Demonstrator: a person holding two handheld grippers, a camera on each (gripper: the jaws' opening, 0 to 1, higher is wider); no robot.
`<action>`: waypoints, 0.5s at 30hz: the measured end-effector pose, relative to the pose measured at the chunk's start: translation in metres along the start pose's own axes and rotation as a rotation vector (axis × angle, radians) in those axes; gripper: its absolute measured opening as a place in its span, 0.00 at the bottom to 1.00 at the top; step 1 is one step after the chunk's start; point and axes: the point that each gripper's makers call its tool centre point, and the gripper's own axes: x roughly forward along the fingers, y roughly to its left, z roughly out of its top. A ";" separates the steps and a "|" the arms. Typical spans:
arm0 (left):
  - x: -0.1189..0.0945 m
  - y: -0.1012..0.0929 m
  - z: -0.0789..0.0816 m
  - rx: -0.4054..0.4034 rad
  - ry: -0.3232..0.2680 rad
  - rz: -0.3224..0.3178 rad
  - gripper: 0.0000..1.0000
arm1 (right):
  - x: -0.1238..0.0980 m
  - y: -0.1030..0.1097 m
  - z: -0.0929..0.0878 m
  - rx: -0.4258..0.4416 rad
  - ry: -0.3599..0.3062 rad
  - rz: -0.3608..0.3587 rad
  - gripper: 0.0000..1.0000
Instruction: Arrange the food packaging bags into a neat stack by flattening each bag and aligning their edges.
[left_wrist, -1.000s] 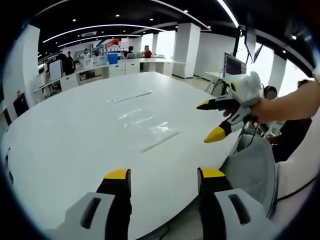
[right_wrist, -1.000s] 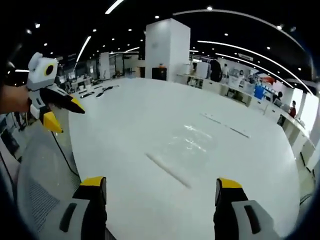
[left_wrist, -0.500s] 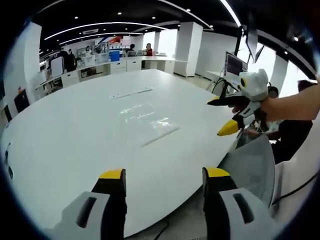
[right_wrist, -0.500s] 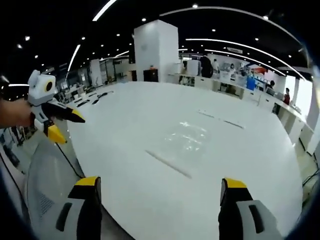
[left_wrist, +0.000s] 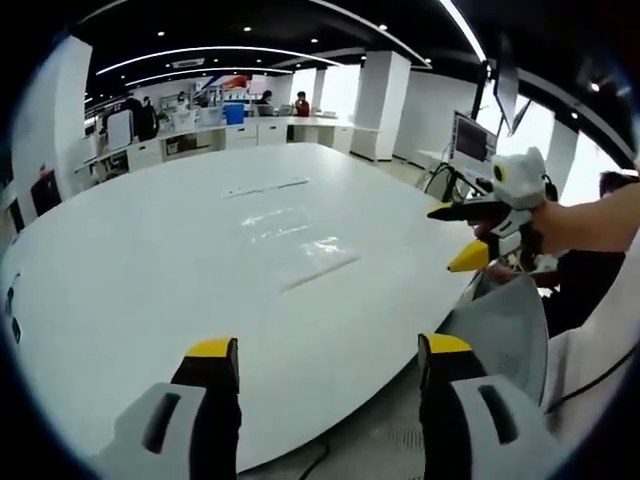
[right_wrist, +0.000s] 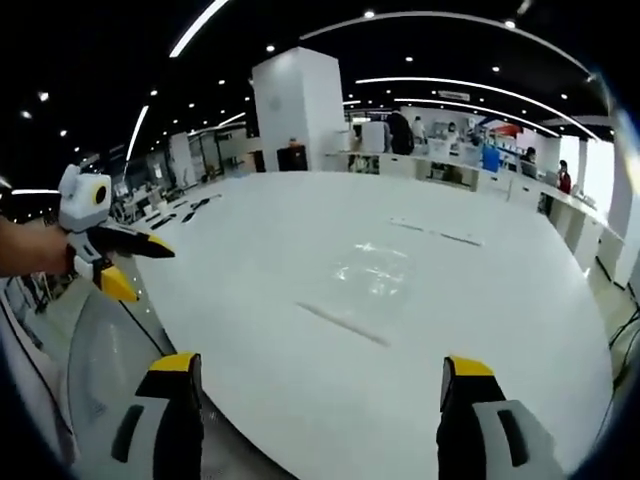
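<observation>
Bags (left_wrist: 295, 250) lie flat mid-table (left_wrist: 130, 290), well ahead of both grippers, long axis running away up-left from my left gripper (left_wrist: 325, 350). I judge neither hand clearly nearer. Left and right gripper (right_wrist: 320, 365) jaws stand apart, holding nothing.

The clear bags (left_wrist: 300, 248) blur together, perhaps several; count unclear
</observation>
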 end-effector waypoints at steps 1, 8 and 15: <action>0.000 0.000 0.000 -0.003 -0.002 0.000 0.75 | 0.000 0.000 0.000 0.001 -0.001 0.000 1.00; -0.006 0.000 0.001 -0.034 -0.029 0.007 0.81 | -0.008 0.004 -0.002 0.019 -0.014 0.002 1.00; -0.009 0.001 -0.001 -0.053 -0.050 0.010 0.88 | -0.015 0.013 0.004 0.045 -0.062 0.016 1.00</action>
